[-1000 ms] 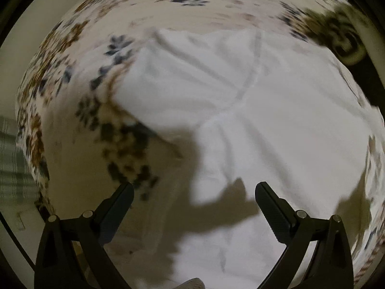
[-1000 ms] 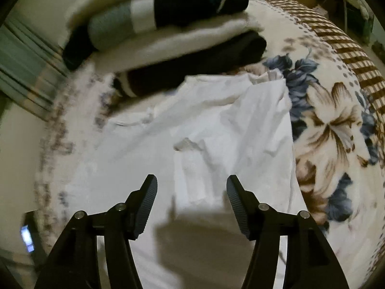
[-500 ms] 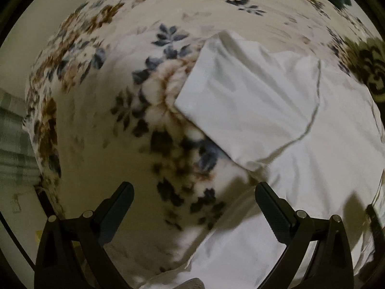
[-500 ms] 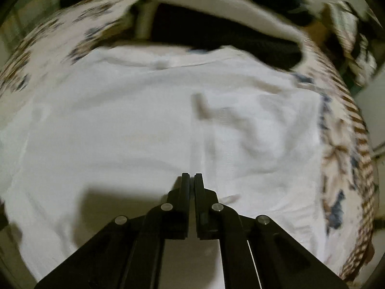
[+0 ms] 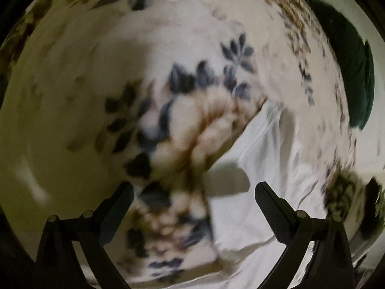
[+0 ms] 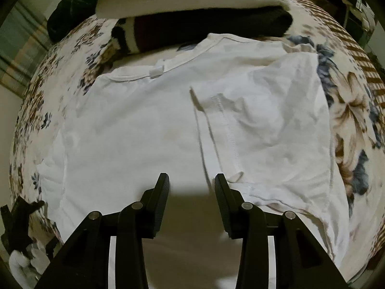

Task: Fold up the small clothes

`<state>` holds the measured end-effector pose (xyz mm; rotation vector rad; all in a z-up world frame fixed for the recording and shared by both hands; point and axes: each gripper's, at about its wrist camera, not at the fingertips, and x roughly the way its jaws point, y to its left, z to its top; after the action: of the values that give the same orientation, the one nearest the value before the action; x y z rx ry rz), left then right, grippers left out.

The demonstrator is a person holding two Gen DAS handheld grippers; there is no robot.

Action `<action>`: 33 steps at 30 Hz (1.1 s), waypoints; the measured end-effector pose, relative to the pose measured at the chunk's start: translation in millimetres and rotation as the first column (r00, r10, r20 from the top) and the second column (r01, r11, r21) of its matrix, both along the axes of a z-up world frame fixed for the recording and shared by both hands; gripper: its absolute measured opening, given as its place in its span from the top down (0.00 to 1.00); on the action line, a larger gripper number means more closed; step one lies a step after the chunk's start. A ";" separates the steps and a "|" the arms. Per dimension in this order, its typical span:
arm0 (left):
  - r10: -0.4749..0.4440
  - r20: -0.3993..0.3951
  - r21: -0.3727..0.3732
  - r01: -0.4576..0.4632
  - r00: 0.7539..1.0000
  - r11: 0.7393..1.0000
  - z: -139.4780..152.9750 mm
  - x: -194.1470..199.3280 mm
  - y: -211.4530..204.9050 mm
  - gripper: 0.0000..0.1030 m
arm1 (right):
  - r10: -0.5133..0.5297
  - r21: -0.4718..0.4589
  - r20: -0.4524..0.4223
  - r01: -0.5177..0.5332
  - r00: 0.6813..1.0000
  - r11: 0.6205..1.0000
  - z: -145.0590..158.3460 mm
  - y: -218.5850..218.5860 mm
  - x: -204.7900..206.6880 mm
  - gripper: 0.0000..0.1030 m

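White shirt (image 6: 149, 125) lies flat, collar facing stacked clothes (image 6: 192, 14).

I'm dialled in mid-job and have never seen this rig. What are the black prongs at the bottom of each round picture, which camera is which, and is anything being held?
There is no robot arm: a person holds a two-finger gripper in each hand, and a fisheye camera on each one looks forward along its fingers. The prongs are those fingers.

The blurred picture is from the left gripper. It is open over a floral blanket, with the edge of a white T-shirt at right.

The sharper picture is from the right gripper, partly open above the same white T-shirt, which lies on the blanket with its right side folded inward. Behind it is a stack of folded clothes.

Neither gripper holds anything.
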<state>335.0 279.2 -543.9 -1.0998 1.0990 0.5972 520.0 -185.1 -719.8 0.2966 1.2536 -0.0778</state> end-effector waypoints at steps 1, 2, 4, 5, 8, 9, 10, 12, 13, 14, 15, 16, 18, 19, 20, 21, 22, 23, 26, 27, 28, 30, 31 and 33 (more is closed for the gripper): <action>0.003 0.013 0.018 -0.003 1.000 1.000 2.7 1.2 -2.6 0.05 | -0.011 -0.014 -0.004 0.011 1.000 1.000 1.4 -4.7 0.6 0.59; -0.001 0.016 0.042 0.001 1.000 0.999 4.2 4.4 -0.9 0.12 | -0.017 -0.018 -0.005 0.017 1.000 1.000 2.1 -6.5 -0.7 0.59; -0.015 0.009 0.070 0.014 1.000 0.997 6.0 9.2 -4.2 0.31 | -0.035 -0.036 -0.010 0.034 0.999 0.999 7.8 -11.9 4.3 0.59; -0.022 -0.002 0.086 0.022 1.000 0.996 5.9 12.0 -4.9 0.50 | -0.043 -0.046 -0.009 0.042 0.999 0.998 9.6 -11.9 4.7 0.59; -0.034 -0.018 0.118 0.036 0.999 0.992 6.5 13.5 -17.9 0.72 | -0.058 -0.094 -0.012 0.057 0.998 0.994 15.9 -13.4 7.7 0.59; -0.032 -0.015 0.127 0.034 0.999 0.991 7.1 12.1 -21.2 0.78 | -0.061 -0.100 -0.012 0.060 0.998 0.993 17.3 -15.1 7.8 0.59; -0.035 0.004 0.134 0.034 0.999 0.990 7.9 12.4 -21.8 0.90 | -0.064 -0.103 -0.010 0.063 0.998 0.993 18.8 -16.9 8.3 0.59; -0.046 0.018 0.155 0.043 0.999 0.987 11.8 17.6 -24.3 0.95 | -0.072 -0.111 -0.007 0.070 0.997 0.991 22.4 -22.1 7.5 0.59; -0.056 0.041 0.176 0.048 0.998 0.983 17.7 17.2 -24.1 0.97 | -0.075 -0.115 -0.007 0.073 0.997 0.991 23.5 -23.0 9.3 0.59; -0.064 0.070 0.195 0.049 0.995 0.980 24.2 15.3 -25.7 0.97 | -0.078 -0.113 -0.007 0.077 0.997 0.991 25.1 -26.7 8.1 0.59; -0.078 0.084 0.222 0.058 0.993 0.973 31.7 15.9 -27.3 0.97 | -0.080 -0.109 -0.006 0.079 0.997 0.991 26.1 -28.0 9.6 0.59; -0.093 0.096 0.242 0.067 0.991 0.968 38.4 17.6 -29.4 0.97 | -0.084 -0.107 -0.005 0.083 0.996 0.991 27.9 -31.7 8.7 0.59; -0.128 0.133 0.281 0.086 0.983 0.956 54.5 21.0 -36.4 0.98 | -0.084 -0.110 -0.005 0.083 0.996 0.991 29.4 -36.1 7.0 0.59; -0.149 0.149 0.301 0.099 0.977 0.948 64.5 23.2 -41.8 0.98 | -0.089 -0.105 -0.007 0.088 0.996 0.991 30.0 -40.6 4.6 0.59; -0.173 0.170 0.322 0.111 0.970 0.940 75.3 25.2 -48.6 0.98 | -0.094 -0.101 -0.008 0.092 0.996 0.991 30.3 -43.8 2.4 0.59; -0.191 0.182 0.337 0.121 0.965 0.934 82.2 27.0 -54.0 0.98 | -0.097 -0.098 -0.010 0.096 0.995 0.991 30.6 -46.8 0.3 0.59; -0.220 0.197 0.360 0.138 0.955 0.923 93.2 28.1 -63.9 0.98 | -0.102 -0.096 -0.015 0.101 0.995 0.990 30.9 -51.3 -3.2 0.59; -0.266 0.219 0.390 0.165 0.939 0.906 106.1 30.8 -78.3 0.98 | -0.108 -0.093 -0.015 0.106 0.994 0.990 31.2 -54.3 -6.0 0.59; -0.401 0.244 0.461 0.259 0.883 0.849 131.4 39.7 -127.6 0.98 | -0.121 -0.087 -0.017 0.120 0.992 0.989 34.4 -65.4 -15.2 0.59; -0.451 0.244 0.479 0.298 0.859 0.826 135.9 43.9 -148.0 0.98 | -0.126 -0.087 -0.017 0.124 0.992 0.988 35.9 -68.6 -17.8 0.59; -0.500 0.237 0.489 0.342 0.833 0.802 137.4 46.3 -168.5 0.98 | -0.132 -0.084 -0.017 0.131 0.991 0.988 38.0 -73.9 -21.3 0.59; -0.575 0.226 0.487 0.420 0.786 0.766 136.0 50.4 -205.2 0.98 | -0.141 -0.089 -0.018 0.139 0.990 0.986 41.0 -82.7 -27.3 0.59; -0.627 0.204 0.493 0.474 0.752 0.730 131.0 51.2 -229.7 0.98 | -0.145 -0.092 -0.019 0.143 0.989 0.986 42.0 -86.2 -29.5 0.59; -0.714 0.157 0.485 0.576 0.683 0.658 116.1 53.3 -267.5 0.97 | -0.155 -0.093 -0.027 0.152 0.988 0.984 42.8 -95.8 -34.4 0.59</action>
<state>388.3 11.7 -427.7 -0.3533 0.9278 0.0230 485.7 -280.9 -677.0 0.3140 1.2556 -0.2728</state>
